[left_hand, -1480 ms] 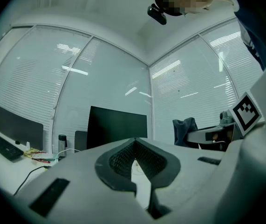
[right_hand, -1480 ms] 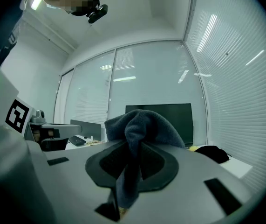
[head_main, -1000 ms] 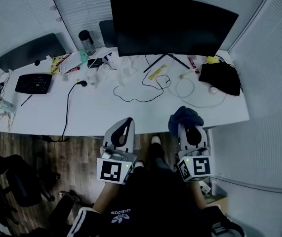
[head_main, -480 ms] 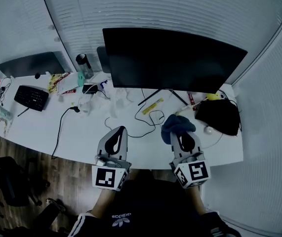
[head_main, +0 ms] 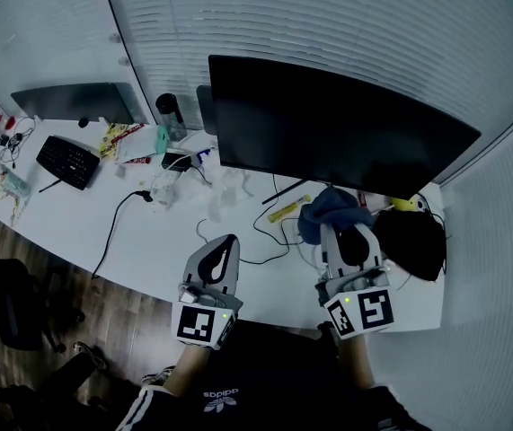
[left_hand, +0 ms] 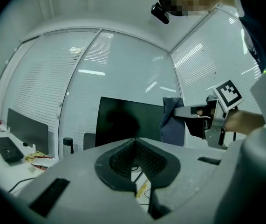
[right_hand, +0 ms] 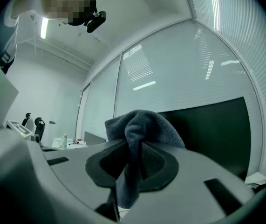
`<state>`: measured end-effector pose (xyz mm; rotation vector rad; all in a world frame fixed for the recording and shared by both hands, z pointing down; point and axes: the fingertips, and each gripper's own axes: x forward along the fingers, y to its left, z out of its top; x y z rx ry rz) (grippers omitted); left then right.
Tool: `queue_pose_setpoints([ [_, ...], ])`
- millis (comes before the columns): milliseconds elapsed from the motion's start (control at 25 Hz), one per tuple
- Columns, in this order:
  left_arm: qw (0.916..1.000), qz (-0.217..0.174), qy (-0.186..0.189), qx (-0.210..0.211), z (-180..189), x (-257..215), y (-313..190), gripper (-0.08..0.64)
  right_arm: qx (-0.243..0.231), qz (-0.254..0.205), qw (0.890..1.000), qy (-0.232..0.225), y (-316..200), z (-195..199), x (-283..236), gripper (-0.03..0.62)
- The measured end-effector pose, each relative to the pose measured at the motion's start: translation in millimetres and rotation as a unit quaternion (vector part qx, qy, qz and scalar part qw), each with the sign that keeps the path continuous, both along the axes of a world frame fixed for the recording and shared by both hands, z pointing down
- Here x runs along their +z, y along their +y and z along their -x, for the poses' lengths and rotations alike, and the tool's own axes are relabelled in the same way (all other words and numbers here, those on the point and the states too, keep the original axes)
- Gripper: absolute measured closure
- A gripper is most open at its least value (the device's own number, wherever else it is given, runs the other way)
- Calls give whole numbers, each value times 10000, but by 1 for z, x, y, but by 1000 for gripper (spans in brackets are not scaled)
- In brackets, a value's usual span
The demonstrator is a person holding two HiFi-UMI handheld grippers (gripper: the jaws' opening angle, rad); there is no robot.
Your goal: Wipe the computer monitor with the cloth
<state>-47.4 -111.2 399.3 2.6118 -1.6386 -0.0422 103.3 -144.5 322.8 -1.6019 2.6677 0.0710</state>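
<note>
pinching the cloth (right_hand: pixel 142 125), right hand-held gripper (head_main: pixel 344 239) faces the monitor (head_main: pixel 328 133); left hand-held gripper (left_hand: pixel 136 160), pressed together, sees both.

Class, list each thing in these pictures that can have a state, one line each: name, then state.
monitor: screen dark, upright on the desk
cloth: bunched, clamped in the right gripper's jaws
right gripper: shut on the cloth
left gripper: jaws together, empty
bottle: upright, lid on
</note>
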Motion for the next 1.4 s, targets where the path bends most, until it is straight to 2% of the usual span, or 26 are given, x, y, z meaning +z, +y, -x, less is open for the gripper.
queue_pose_setpoints([
  [160,9999,-112,2,97,9,-12,-10,555,18,-336,9994,-90,-18,22,-34,543],
  [400,9984,-425,-18,365,16,-39,-31,555,12,-897,9960,53,-49,58,-88,543],
  [880,9971,-534,169,510,48,-45,-44,555,-93,-1456,9879,521,-119,130,-131,545],
  [1400,9978,-405,405,332,93,-34,-50,555,-384,-1286,9858,1010,-196,205,-110,545],
])
